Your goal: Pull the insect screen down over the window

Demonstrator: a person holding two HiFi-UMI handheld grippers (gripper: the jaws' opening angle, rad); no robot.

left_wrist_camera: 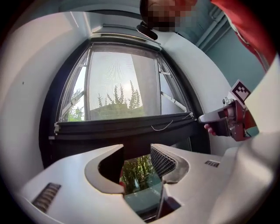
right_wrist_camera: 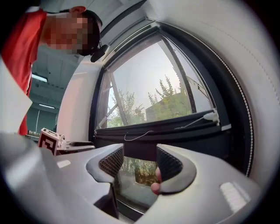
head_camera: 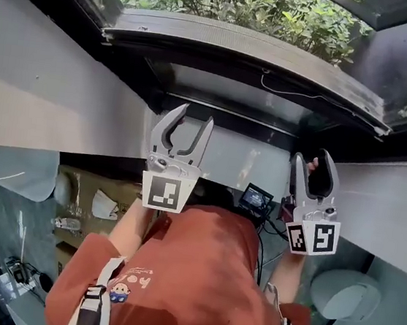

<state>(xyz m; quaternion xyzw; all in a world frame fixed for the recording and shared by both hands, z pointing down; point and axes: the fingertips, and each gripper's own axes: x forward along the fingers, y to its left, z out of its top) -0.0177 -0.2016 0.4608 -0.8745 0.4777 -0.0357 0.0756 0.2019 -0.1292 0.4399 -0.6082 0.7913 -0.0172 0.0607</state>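
Observation:
The insect screen's dark bottom bar (head_camera: 239, 48) (left_wrist_camera: 122, 127) (right_wrist_camera: 157, 129) runs across the window, with hazy mesh (left_wrist_camera: 122, 78) above it and clear green plants below. A thin cord (head_camera: 300, 96) (left_wrist_camera: 162, 127) hangs from the bar, and a white end cap (right_wrist_camera: 212, 116) sits at its right end. My left gripper (head_camera: 196, 117) (left_wrist_camera: 136, 157) is open and empty, below the bar's middle. My right gripper (head_camera: 313, 160) (right_wrist_camera: 140, 159) is open near the bar's right end, with nothing pressed between its pads. A person's fingertip (right_wrist_camera: 156, 187) shows beside its right jaw.
White wall (head_camera: 41, 101) flanks the dark window frame (head_camera: 231, 121). A small lit device (head_camera: 256, 198) sits below between the grippers. Pale rounded fixtures stand low at the left (head_camera: 19, 168) and right (head_camera: 346, 293). The person's red shirt (head_camera: 196, 282) fills the bottom of the head view.

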